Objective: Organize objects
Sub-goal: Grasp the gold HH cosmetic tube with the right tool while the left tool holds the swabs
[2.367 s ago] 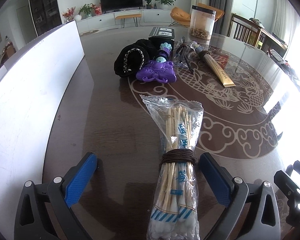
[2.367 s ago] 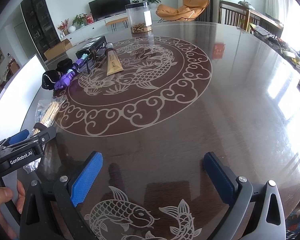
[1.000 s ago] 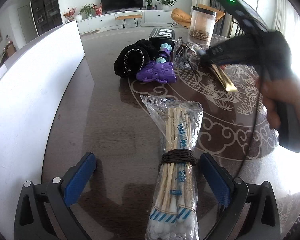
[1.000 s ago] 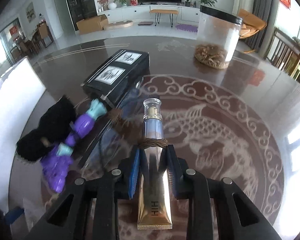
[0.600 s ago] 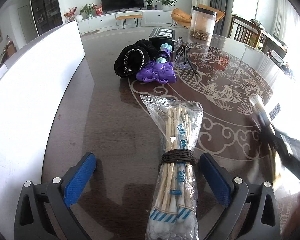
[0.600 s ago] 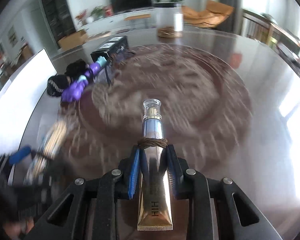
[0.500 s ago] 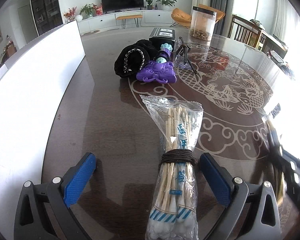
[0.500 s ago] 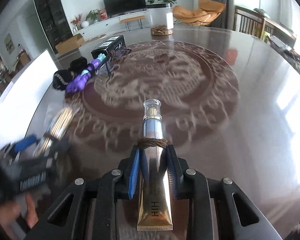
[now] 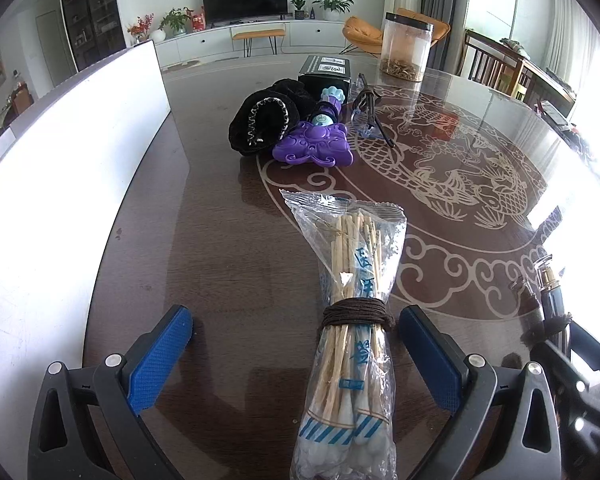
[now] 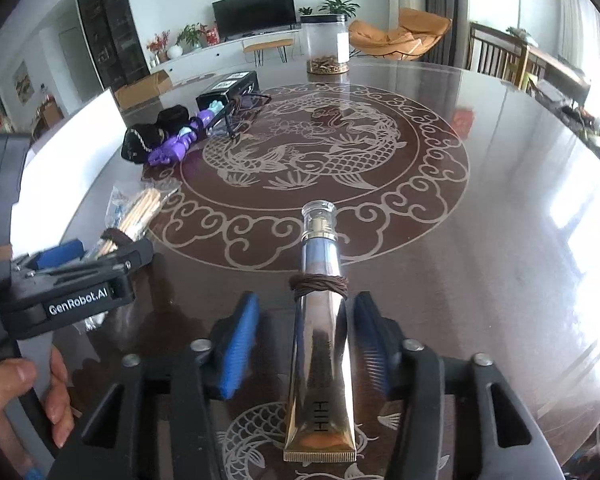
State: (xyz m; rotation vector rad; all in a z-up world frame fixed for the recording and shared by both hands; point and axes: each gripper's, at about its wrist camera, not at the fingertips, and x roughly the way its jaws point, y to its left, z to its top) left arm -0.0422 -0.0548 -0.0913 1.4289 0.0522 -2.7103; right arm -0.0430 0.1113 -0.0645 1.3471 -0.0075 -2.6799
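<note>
Carried clear across the table from the far cluster, the gold cosmetic tube [image 10: 320,344] now sits low in the centre of the right wrist view, cap pointing up the frame, and the right gripper [image 10: 306,344] has just been opening around it: the blue pads stand off on both sides with a visible gap on the left, the tube lying between them on the dark table [image 10: 480,280], no longer squeezed. It looks like the release step of a placement, with the tube set down just beside the bagged cotton swabs [image 9: 354,320]. In the left wrist view that bag runs up the middle of the frame, bound with brown cord, and the left gripper [image 9: 296,354] hangs over it with its pads spread wide, well clear of the plastic on either side, holding nothing. The tube's capped end peeks in at the right edge of that view [image 9: 550,292]. Up in the upper centre wait the remaining items: a black pouch [image 9: 266,118], a purple toy [image 9: 316,148], a black box [image 9: 326,70] and a clear jar [image 9: 406,50] behind. Next, by this reading, the right gripper needs to back straight out without dragging the tube, then reach to the upper-centre cluster for another piece to line up alongside.
</note>
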